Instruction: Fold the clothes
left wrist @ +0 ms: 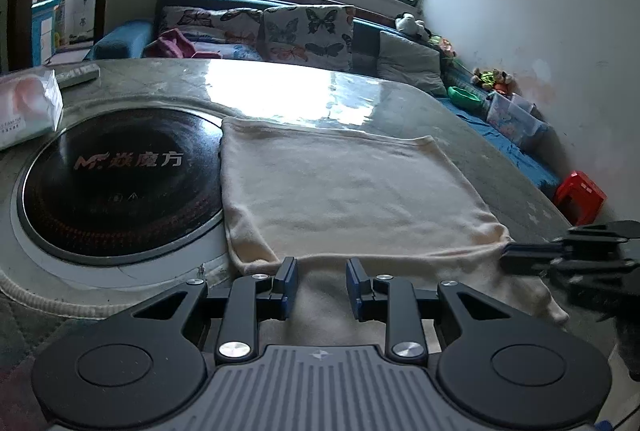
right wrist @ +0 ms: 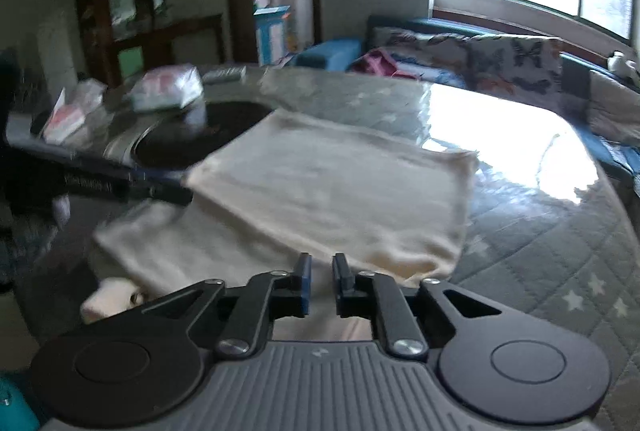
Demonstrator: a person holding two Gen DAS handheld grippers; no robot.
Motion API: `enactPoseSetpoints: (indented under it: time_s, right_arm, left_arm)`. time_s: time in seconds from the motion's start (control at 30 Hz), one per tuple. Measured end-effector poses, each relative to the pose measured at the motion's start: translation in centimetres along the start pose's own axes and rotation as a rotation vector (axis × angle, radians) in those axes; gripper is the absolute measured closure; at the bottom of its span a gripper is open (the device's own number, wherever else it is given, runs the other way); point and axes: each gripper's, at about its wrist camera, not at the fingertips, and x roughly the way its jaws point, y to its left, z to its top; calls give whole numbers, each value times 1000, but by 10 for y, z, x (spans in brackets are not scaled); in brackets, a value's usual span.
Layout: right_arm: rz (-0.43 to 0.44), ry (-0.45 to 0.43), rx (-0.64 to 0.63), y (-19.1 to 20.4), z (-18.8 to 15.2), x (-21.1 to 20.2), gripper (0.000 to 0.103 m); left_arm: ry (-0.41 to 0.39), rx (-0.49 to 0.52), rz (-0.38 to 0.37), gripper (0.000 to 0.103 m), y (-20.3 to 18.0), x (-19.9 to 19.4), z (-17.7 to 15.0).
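Observation:
A cream garment (left wrist: 344,187) lies on the table, its upper layer folded flat and a lower layer trailing toward me. It also shows in the right wrist view (right wrist: 332,195). My left gripper (left wrist: 322,281) is open just above the garment's near fold edge, with nothing between the jaws. My right gripper (right wrist: 322,277) is open with a narrower gap, over the garment's near right edge. The right gripper shows from the side in the left wrist view (left wrist: 520,257), at the garment's near right corner. The left gripper shows blurred in the right wrist view (right wrist: 160,191), by the garment's left corner.
A round black induction hob (left wrist: 120,187) is set in the table left of the garment. A tissue pack (left wrist: 28,107) and a remote (left wrist: 76,73) lie at the far left. The quilted table cover (right wrist: 560,251) spreads to the right. A sofa (left wrist: 304,31) and red stool (left wrist: 578,195) stand beyond.

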Motion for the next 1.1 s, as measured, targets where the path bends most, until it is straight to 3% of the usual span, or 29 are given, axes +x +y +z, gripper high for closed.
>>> enactPoseSetpoints:
  time_s: [0.3,0.6,0.67,1.1]
  right_arm:
    - [16,39,-72,12,-18,-15,85]
    - [-4,50,-67,9,-27,-22,83]
    - [-6,50,-65,8,-27,-23,83]
    - [7,60,-100,15,-25,-26,78]
  left_arm:
    - [14,160,-82,73,-30,-28,-26]
    - [32,193,-68,73,-29,-35,-39]
    - [32,218,-58,66,-27,-41,-41]
    - [5,539,-55,57,-51,-56,-78]
